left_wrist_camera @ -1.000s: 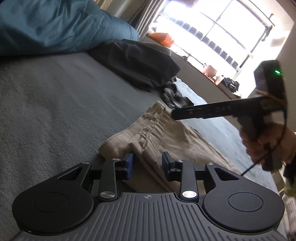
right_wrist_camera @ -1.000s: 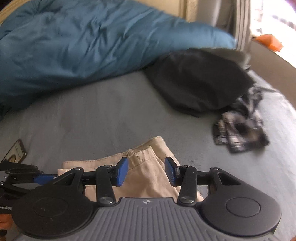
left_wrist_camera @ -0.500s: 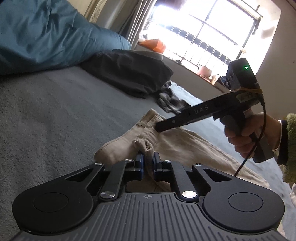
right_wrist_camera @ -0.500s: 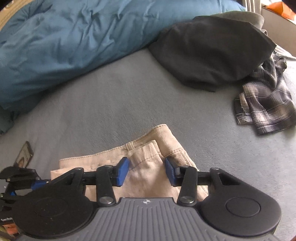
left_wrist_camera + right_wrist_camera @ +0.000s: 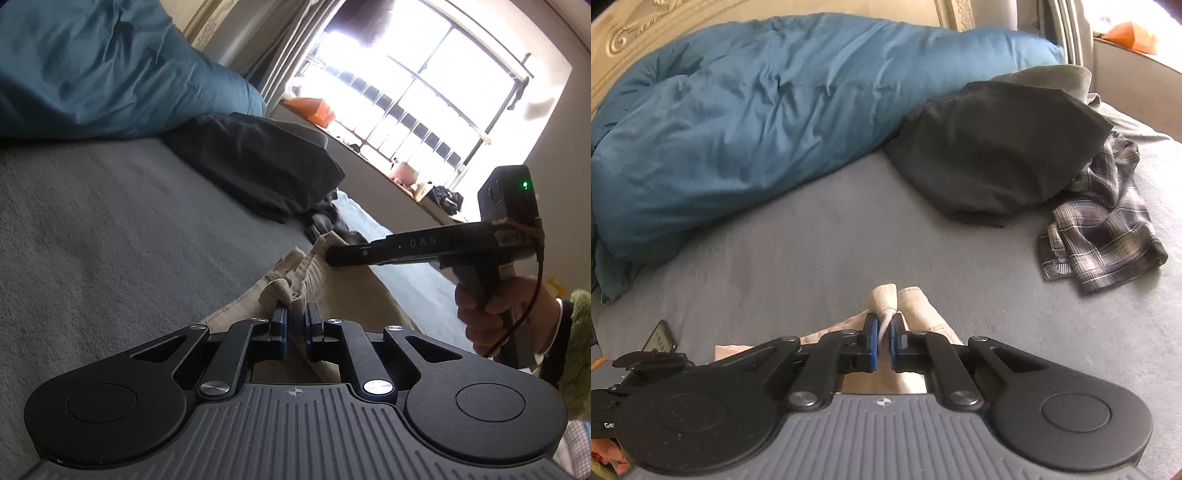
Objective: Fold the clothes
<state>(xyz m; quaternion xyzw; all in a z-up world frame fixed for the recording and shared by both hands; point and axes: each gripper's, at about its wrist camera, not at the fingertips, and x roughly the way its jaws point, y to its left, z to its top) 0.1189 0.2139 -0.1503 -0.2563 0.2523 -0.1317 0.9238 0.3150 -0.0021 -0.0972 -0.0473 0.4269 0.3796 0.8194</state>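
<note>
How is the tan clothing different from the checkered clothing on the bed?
The tan trousers are plain beige; the plaid shirt is dark with pale checks. The trousers are pinched by both the left hand-held gripper and the right hand-held gripper; the shirt lies crumpled and untouched beside a black garment. Both rest on the grey bed.

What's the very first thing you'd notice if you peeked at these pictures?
Two black grippers, the left gripper and the right gripper, each pinch the edge of tan trousers on a grey bed. Behind lie a big blue duvet, a black garment and a checked shirt.
</note>
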